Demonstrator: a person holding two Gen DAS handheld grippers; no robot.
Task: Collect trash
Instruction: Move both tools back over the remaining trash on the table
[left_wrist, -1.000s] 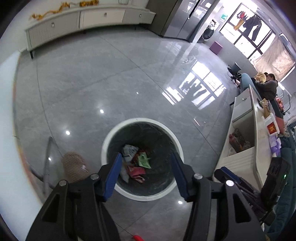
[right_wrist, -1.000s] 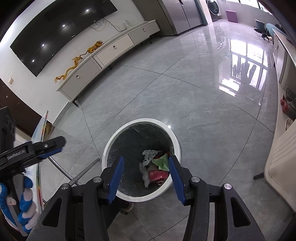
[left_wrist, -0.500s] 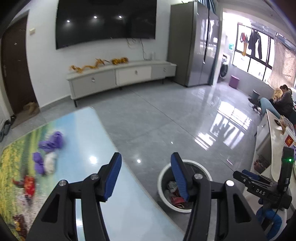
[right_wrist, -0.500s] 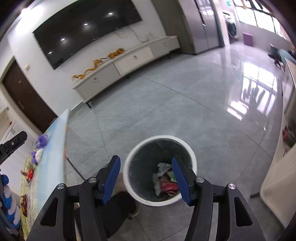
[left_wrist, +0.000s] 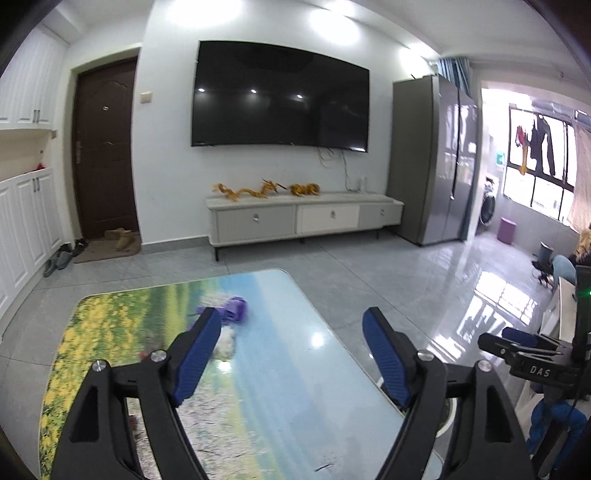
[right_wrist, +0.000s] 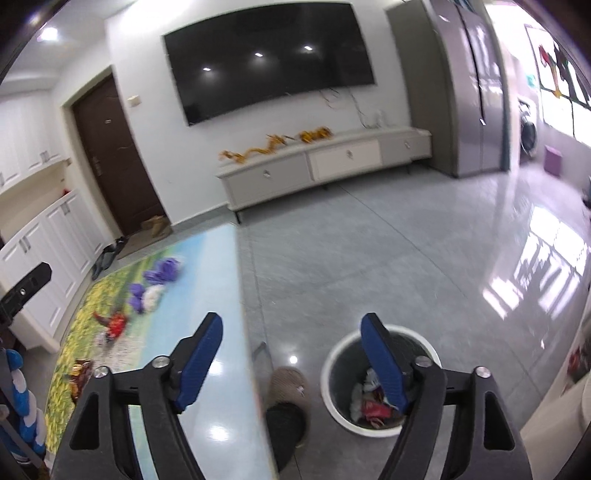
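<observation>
Landscape-print table (right_wrist: 221, 280): crumpled purple, white, red trash (right_wrist: 147, 295) scattered.

Black angular frames on the left gripper (left_wrist: 291, 354) and the right gripper (right_wrist: 291, 360), blue ribbed pads (left_wrist: 195, 360) on each finger, silver screws at the pivots. Beside the left gripper, the right one's black body stamped "DAS", green light above. Blue-and-white glove (right_wrist: 22, 413) near the table (right_wrist: 221, 406) edge.
</observation>
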